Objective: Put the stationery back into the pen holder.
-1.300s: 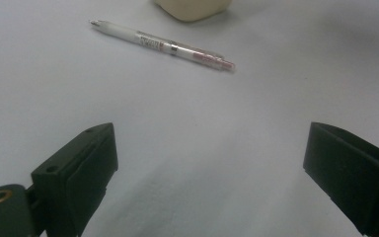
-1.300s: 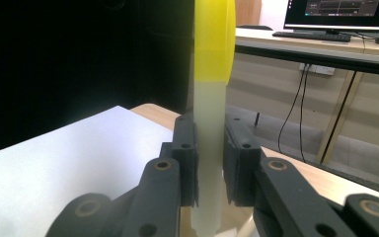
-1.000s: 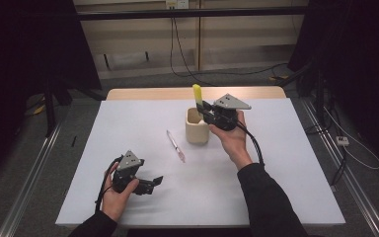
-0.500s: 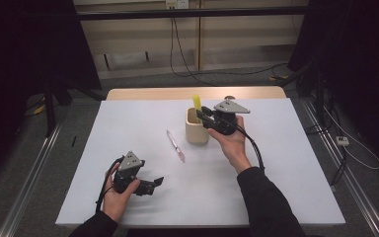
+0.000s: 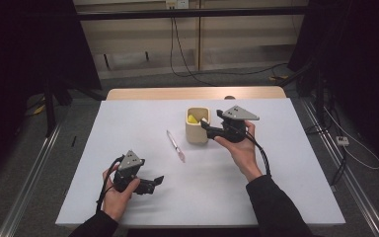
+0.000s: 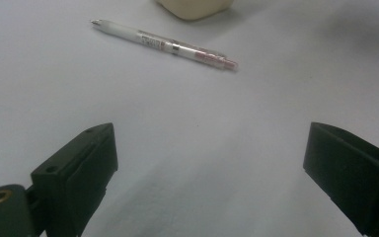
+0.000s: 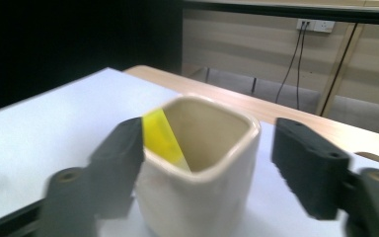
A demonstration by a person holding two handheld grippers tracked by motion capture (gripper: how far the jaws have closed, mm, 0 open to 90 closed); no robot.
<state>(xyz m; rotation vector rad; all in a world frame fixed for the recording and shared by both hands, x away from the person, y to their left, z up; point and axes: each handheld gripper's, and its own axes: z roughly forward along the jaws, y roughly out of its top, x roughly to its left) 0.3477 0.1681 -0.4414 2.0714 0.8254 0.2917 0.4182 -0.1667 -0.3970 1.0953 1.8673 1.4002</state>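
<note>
A cream square cup (image 5: 197,131) stands on the white table (image 5: 276,173), with a yellow marker (image 5: 192,118) leaning inside it. In the right gripper view the marker (image 7: 162,138) rests against the cup's (image 7: 202,187) near-left wall. My right gripper (image 7: 209,148) is open, its jaws level with the rim and apart from the marker; in the high view this gripper (image 5: 206,123) sits at the cup's right side. A white pen with a pink end (image 5: 175,146) lies left of the cup. My left gripper (image 5: 155,182) rests open near the front left, with the pen (image 6: 163,44) ahead of its jaws (image 6: 212,163).
The cup's base (image 6: 195,7) shows at the top of the left gripper view. A wooden strip (image 5: 192,93) runs along the table's far edge. Cables (image 5: 345,148) and metal rails lie on the floor around the table.
The yellow marker, held upright above the cup a second ago, has gone down into it. My right gripper has opened and let it go. The left gripper has not moved.
</note>
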